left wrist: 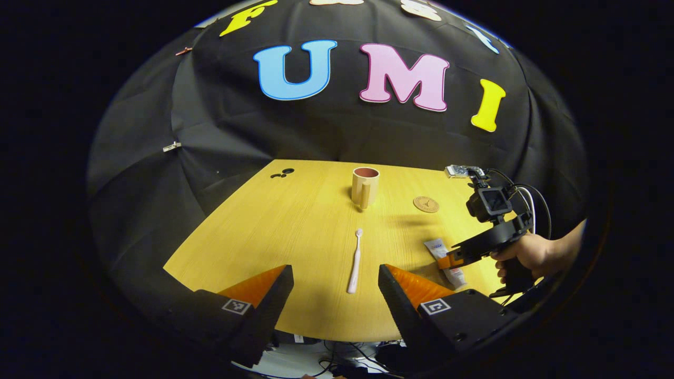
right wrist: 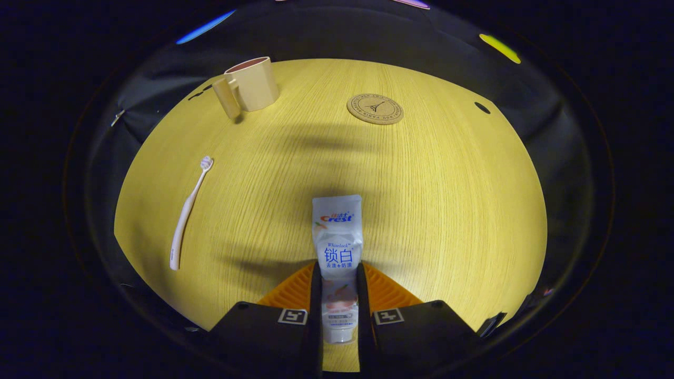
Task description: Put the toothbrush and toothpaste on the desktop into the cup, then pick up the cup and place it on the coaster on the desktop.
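The right gripper (right wrist: 338, 295) is clamped on the toothpaste (right wrist: 337, 247), both fingers against the tube's sides, which seems to lie flat on the table (right wrist: 447, 210) (hard to be sure). The left gripper (left wrist: 335, 287) hangs spread wide over the toothbrush (left wrist: 355, 263). Beyond stand the cup (left wrist: 364, 187) and, apart, the coaster (left wrist: 426, 204).

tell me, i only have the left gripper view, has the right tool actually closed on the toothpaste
Observer: Yes. In the right gripper view the right tool has both fingers pressed on the toothpaste, on its narrower half.
Operator: which way is the tube pointing
Observer: Its wide flat end points straight ahead of the tool, toward the stretch of table between the cup and the coaster.
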Demonstrator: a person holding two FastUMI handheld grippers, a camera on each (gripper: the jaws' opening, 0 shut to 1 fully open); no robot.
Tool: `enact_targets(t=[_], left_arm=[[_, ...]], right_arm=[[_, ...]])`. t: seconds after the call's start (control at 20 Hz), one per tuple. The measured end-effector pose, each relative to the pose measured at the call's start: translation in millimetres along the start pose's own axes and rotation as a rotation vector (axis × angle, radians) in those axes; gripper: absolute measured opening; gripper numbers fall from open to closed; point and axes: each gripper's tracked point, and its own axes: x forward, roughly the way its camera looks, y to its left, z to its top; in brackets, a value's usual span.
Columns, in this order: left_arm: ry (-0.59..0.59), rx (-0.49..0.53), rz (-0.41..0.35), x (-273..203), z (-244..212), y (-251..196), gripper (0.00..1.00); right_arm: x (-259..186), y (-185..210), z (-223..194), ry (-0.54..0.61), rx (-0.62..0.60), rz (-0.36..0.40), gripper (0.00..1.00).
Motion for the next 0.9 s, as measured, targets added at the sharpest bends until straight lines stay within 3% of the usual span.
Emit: enact_targets(t=[0.2, 0.25, 0.3, 0.4, 0.65, 0.9], left_arm=[[-0.012, 0.014, -0.009, 11.4, 9.7, 6.7, 1.00], [-0.015, 0.020, -0.023, 17.1, 13.1, 5.8, 1.00], [-0.015, 0.027, -0.041, 22.8, 17.1, 3.2, 1.00], [0.003, 0.047, -0.085, 40.1, 19.1, -4.6, 1.00], [0.142, 0.070, -0.188, 91.3, -0.6, -32.9, 1.00], [0.318, 0.116, -0.196, 140.2, -34.4, -42.5, 1.00]], right_arm=[[-12.6, -9.8, -3.7, -0.019, 0.032, 0.011, 0.30], [-18.6, -13.8, -1.9, -0.038, 0.036, 0.013, 0.26], [-25.7, -17.0, 1.4, -0.058, 0.040, 0.017, 0.30], [-41.7, -25.0, 7.1, -0.095, 0.051, 0.027, 0.30], [-84.8, -43.0, 15.0, -0.186, 0.129, 0.050, 0.30], [-117.8, -60.5, 11.6, -0.247, 0.201, 0.060, 0.30]])
